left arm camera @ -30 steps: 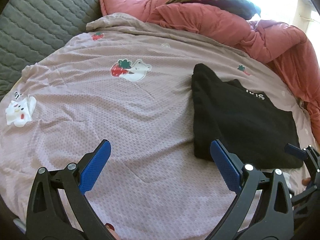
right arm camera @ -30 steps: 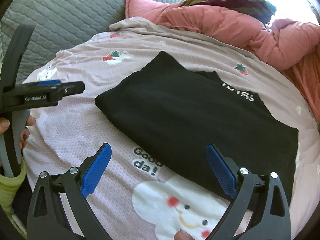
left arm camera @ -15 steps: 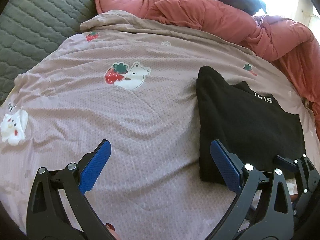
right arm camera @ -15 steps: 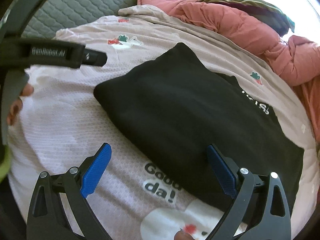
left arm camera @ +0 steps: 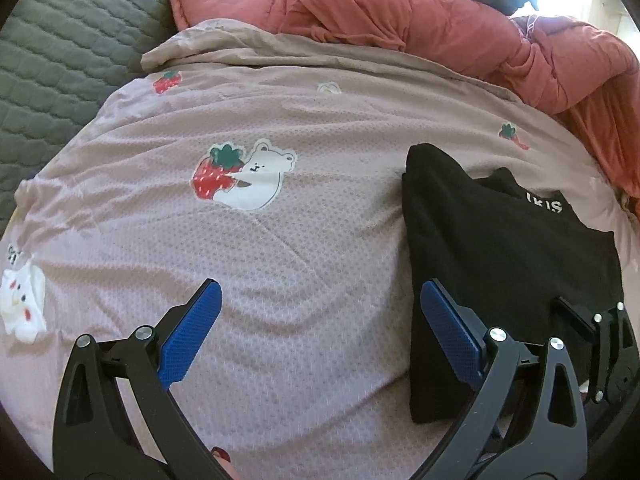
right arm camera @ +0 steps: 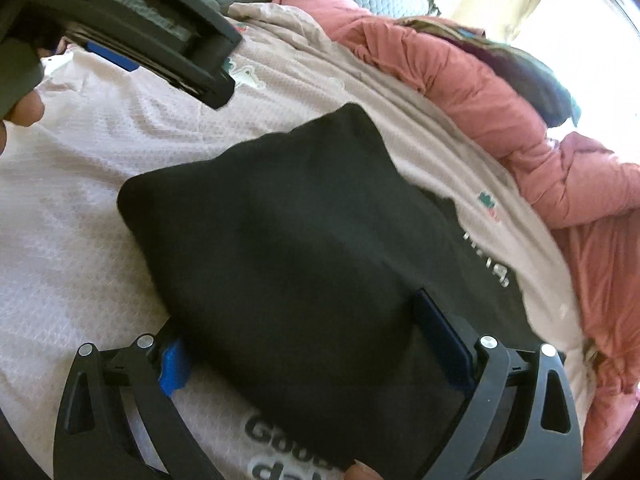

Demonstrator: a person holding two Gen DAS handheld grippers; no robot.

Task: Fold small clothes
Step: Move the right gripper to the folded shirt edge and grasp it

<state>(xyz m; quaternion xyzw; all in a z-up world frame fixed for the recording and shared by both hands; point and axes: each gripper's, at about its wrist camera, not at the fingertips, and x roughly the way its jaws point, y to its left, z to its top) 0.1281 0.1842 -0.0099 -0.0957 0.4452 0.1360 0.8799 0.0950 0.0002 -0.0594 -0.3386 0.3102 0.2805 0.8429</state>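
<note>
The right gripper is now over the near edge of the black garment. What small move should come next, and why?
Probably close the right gripper on the near edge of the black garment: its open fingers straddle that edge, one each side. The left gripper hangs open over the bare pink sheet.

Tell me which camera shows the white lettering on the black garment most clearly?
The left wrist view. There the white lettering sits sharp on the folded black garment, with some letters readable. In the right wrist view the same lettering is motion-blurred and unreadable, though the garment fills more of that picture.
</note>
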